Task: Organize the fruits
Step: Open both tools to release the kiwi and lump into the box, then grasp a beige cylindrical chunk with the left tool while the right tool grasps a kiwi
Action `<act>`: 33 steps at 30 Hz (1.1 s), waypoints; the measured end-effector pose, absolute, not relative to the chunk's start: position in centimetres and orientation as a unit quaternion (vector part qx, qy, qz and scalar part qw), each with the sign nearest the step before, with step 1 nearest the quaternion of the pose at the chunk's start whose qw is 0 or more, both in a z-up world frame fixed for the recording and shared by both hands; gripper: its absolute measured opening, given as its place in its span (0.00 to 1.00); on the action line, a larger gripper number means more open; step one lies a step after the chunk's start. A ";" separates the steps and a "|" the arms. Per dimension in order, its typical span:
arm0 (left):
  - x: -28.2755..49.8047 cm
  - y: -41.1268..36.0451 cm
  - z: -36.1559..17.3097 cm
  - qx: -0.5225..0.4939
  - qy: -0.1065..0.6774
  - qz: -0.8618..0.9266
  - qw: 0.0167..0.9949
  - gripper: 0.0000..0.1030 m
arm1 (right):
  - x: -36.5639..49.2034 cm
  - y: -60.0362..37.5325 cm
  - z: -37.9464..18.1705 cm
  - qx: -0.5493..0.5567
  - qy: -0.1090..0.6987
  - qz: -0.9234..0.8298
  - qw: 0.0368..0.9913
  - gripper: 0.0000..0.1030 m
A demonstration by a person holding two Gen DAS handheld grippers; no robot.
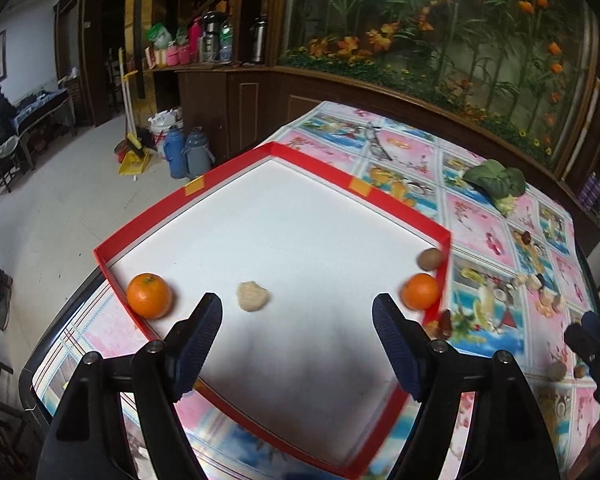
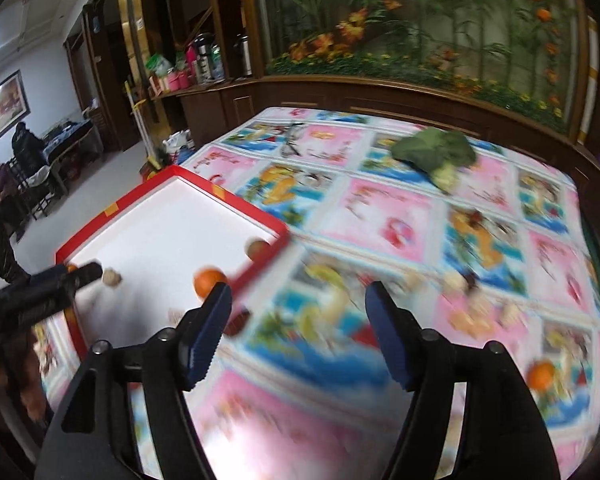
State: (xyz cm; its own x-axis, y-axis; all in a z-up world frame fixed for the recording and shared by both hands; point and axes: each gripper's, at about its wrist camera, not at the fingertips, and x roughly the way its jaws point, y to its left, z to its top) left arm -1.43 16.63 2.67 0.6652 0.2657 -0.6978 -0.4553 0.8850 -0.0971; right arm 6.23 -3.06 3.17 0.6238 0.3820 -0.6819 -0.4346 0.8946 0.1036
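A red-rimmed white tray (image 1: 188, 194) lies on the table. In it are an orange (image 1: 149, 295) at the left corner, a pale lumpy piece (image 1: 252, 297) in the middle, and a second orange (image 1: 420, 291) beside a brown kiwi (image 1: 430, 259) at the right corner. My left gripper (image 1: 298, 312) is open and empty above the tray's near part. My right gripper (image 2: 298, 300) is open and empty over the tablecloth, right of the tray (image 2: 228, 196). Another orange (image 2: 541, 375) lies on the cloth at the right. The right wrist view is blurred.
A green leafy vegetable (image 1: 496, 182) lies at the far side of the table. Small brown items (image 1: 558, 371) sit on the patterned cloth (image 1: 488, 220). The left edge of the table drops to the floor, where flasks (image 1: 188, 152) stand. A wooden cabinet and an aquarium line the back.
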 end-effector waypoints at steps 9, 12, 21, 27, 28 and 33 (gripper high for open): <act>-1.6 11.4 3.4 -0.087 0.357 0.164 0.916 0.75 | 2.0 -12.6 1.3 0.013 0.388 0.147 0.910 0.76; -1.7 10.0 3.3 -0.076 0.361 0.153 0.917 0.76 | 1.3 -15.3 0.9 0.035 0.392 0.121 0.911 0.83; -1.5 4.4 0.5 -0.038 0.396 0.094 0.913 0.76 | -0.2 -21.0 -0.3 0.063 0.407 0.067 0.909 0.99; -1.0 1.0 -0.8 -0.011 0.412 0.059 0.909 0.76 | 0.4 -21.6 -1.2 0.047 0.410 0.065 0.908 0.99; -0.9 0.7 -0.9 -0.007 0.414 0.055 0.909 0.76 | 0.7 -21.7 -1.4 0.045 0.412 0.062 0.908 0.98; -0.2 -1.6 -1.3 0.003 0.420 0.035 0.907 0.76 | 3.5 -22.3 -2.7 0.048 0.429 0.051 0.900 0.75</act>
State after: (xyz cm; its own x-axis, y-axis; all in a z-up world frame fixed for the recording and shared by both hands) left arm -0.22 -1.60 -1.29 0.6449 0.0652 -0.7615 -0.0602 0.9976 0.0344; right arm 3.51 -22.33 -2.67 0.6260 0.1326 -0.7684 -0.0501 0.9902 0.1301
